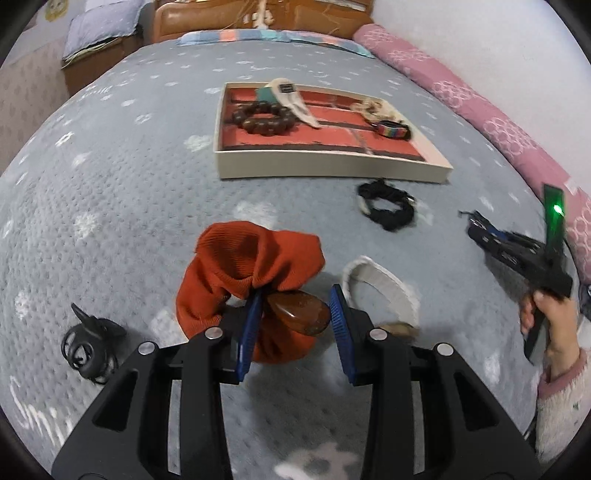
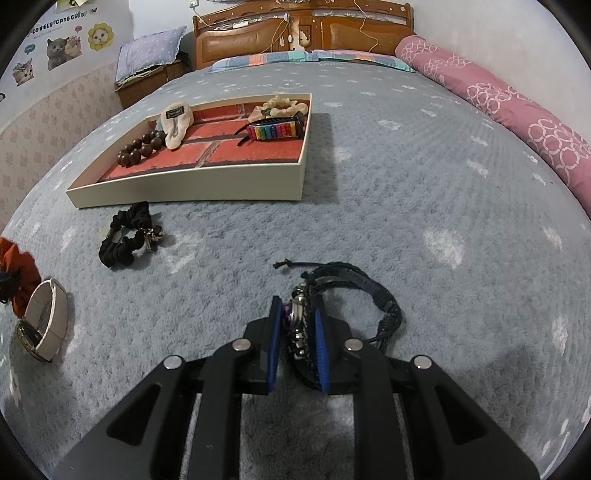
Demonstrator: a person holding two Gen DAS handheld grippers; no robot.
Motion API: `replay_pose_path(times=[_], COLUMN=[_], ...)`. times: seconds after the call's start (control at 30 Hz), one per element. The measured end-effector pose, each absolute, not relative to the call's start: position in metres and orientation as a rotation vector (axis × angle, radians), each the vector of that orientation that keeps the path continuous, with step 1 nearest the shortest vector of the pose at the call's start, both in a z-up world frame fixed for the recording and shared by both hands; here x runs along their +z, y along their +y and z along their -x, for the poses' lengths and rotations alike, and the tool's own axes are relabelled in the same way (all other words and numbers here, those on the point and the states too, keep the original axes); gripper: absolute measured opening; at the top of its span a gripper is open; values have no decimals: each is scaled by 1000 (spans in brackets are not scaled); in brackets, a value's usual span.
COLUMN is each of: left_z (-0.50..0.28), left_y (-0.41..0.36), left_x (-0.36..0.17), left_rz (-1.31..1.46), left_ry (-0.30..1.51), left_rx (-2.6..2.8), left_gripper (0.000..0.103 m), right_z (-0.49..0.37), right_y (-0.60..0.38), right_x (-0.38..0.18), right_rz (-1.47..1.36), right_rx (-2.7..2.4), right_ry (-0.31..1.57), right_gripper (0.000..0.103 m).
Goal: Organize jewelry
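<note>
My left gripper (image 1: 295, 295) is shut on an orange fabric hair bow (image 1: 251, 258) with a brown teardrop clip (image 1: 301, 314) that sits between the blue pads. My right gripper (image 2: 296, 304) is shut on a black braided bracelet (image 2: 354, 284) with metal beads, whose cords trail onto the grey bedspread. In the left wrist view that right gripper (image 1: 476, 225) shows at the far right, held by a hand (image 1: 554, 321). Further back lies a cream tray (image 2: 192, 184) lined in a red brick pattern. It holds a brown bead bracelet (image 2: 142, 147), a cream clip (image 2: 177, 125), a cream scrunchie (image 2: 280, 105) and a rainbow band (image 2: 273, 130).
A black scrunchie (image 2: 125, 236) lies in front of the tray. A white-strapped watch (image 2: 46, 321) rests near the orange bow, and a black claw clip (image 1: 90, 339) sits at the left. A pink bolster (image 2: 509, 110) lines the right edge, with a wooden headboard (image 2: 303, 33) behind.
</note>
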State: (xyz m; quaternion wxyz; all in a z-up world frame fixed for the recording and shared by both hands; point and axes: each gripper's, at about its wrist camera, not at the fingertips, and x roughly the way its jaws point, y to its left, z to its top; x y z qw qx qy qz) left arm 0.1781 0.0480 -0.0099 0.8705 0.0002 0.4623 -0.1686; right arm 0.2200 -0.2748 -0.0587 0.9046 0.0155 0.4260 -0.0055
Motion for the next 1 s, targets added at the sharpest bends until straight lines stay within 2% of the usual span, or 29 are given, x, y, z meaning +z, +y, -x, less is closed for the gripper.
replay_pose_path(times=[0.3,0.57,1.0], left_z=[-174,-236,-233], left_y=[43,57,70], left_x=[3,-20,9], left_rz=[-21,13,124], left_ry=[977,1169,1105], left_rx=[-397,-416,-412], left_gripper=[36,36,36], right_z=[-220,-221,-221], right_y=[-275,-276,-276], right_x=[-58,-59,-59], right_rz=[-36,-47,-48], right_rx=[-10,-6,-6], right_ry=[880,884,884], right_gripper=[17,17,17])
